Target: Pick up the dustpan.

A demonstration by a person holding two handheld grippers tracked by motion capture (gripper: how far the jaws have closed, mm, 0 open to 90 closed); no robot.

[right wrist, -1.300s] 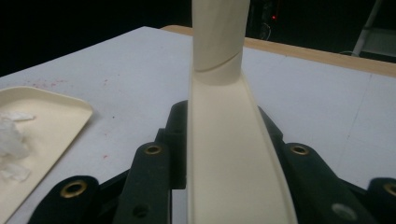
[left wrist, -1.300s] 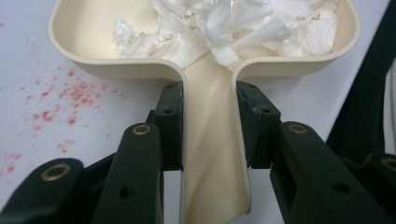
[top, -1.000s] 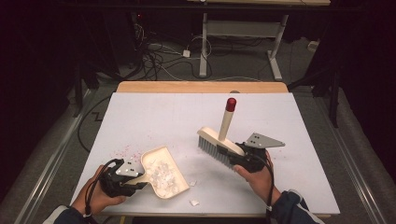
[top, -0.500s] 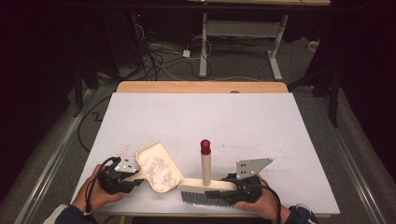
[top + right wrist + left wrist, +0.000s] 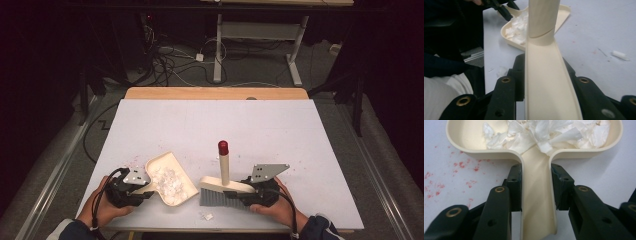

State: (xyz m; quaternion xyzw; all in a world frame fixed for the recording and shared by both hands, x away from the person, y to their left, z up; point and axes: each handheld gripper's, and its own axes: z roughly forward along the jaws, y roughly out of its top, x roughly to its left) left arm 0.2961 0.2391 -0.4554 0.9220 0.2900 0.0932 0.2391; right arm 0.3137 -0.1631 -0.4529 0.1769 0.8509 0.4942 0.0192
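A cream dustpan point(image 5: 172, 174) heaped with white paper scraps point(image 5: 167, 179) rests on the white table point(image 5: 210, 125) at the front left. My left gripper point(image 5: 147, 192) is shut on its handle; both black fingers point(image 5: 515, 182) press the handle's sides below the dustpan's bowl point(image 5: 469, 135). A cream brush point(image 5: 223, 186) with grey bristles and a red-capped handle stands bristles-down just right of the dustpan. My right gripper point(image 5: 245, 194) is shut on the brush's back point(image 5: 544, 62), with the dustpan point(image 5: 562, 12) beyond it.
A small white scrap point(image 5: 206, 216) lies by the front edge, left of the brush; another scrap point(image 5: 620, 55) lies on the table. Red specks point(image 5: 132, 162) dot the surface left of the dustpan. A wooden strip point(image 5: 215, 93) borders the far edge.
My right gripper has carried the brush down and towards the front edge, turning it from a raised tilt to bristles-down beside the dustpan. The left gripper and dustpan have stayed put.
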